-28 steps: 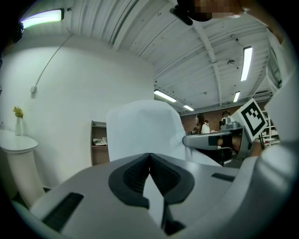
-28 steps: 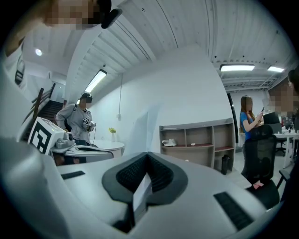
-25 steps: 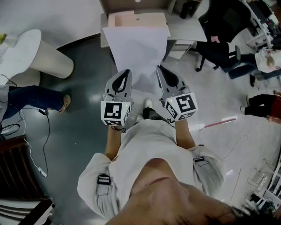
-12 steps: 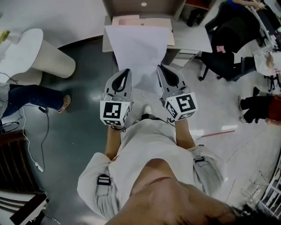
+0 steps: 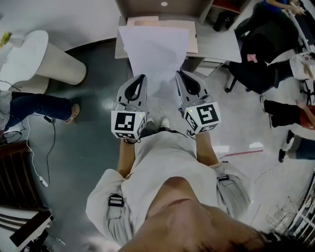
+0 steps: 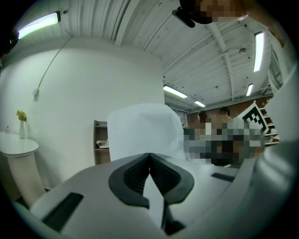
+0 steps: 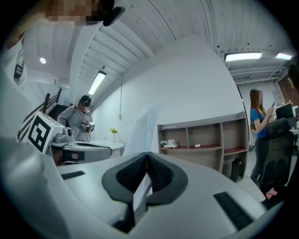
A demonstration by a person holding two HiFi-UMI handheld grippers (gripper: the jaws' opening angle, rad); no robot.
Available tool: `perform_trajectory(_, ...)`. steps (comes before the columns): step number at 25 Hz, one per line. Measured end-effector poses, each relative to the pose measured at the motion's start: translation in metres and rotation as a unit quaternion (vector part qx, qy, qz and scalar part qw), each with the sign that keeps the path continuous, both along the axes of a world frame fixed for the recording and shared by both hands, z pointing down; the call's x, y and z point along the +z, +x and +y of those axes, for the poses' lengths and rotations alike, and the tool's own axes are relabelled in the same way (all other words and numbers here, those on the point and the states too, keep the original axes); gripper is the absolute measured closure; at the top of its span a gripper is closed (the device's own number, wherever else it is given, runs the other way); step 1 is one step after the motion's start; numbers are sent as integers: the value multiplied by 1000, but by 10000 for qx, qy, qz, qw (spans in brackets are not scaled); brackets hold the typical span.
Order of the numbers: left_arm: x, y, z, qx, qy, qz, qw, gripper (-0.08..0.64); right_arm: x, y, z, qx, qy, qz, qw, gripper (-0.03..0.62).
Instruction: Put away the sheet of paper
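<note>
Two tongs carry one sheet. My left tongs [image 5: 142,78] and right tongs [image 5: 180,74] are each shut on the near edge of the sheet [image 5: 155,49]. A sliver of paper shows between the ribbed pads in both gripper views. The sheet runs from the tips toward 12 o'clock. Its far edge overlaps a pink board [image 5: 192,38] lying on a low top in front of the shelf [image 5: 162,5]. I cannot tell whether paper and board touch.

Likely faults, as I judge them:

(a) Buckling. Only the near edge is gripped, so the far edge is free. If it meets the board or the shelf front as I push toward 12 o'clock, the sheet probably folds back on itself rather than sliding in.

(b) Tearing or slipping. The grips sit at 11 and 1 o'clock of my chest. If the tongs drift apart, the paper is pulled taut and may rip at a pad or slide out of one jaw. If they drift together, the middle bows.

(c) Twisting. One tongs dropping lower than the other would tilt the sheet, and a corner would lead into the shelf.

(d) Early release. Opening either jaw before the sheet is supported would let that side droop toward the floor.

(e) Collision. A chair [image 5: 256,47] and people stand at 2 o'clock, and a round table [image 5: 29,56] stands at 10 o'clock. A wide swing of the sheet could brush either.
</note>
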State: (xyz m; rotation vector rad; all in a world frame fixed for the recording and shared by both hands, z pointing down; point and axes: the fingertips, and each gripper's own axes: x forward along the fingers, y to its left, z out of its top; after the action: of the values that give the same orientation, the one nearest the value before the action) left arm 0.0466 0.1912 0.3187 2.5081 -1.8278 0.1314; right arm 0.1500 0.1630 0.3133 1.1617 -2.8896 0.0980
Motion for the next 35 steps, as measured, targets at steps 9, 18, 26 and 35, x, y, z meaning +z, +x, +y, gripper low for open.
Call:
perform_trajectory(9,2,-12,-34,-4,-21,24,10000,541,3,-11,-33,2,-33,38,10000,572)
perform_trajectory(18,2,-37,-81,157,-20,73,9998,541,2,-36,-76,154,-27,121,9998,572)
perform_trajectory(26,2,-66,-122,309,-35,147,9994,541,1,-63,-113,313,-58,227,9992,572)
perform_trajectory(35,0,-96,-158,522,-14,205,9984,541,-1,-96,-143,473,-31,335,9983,572)
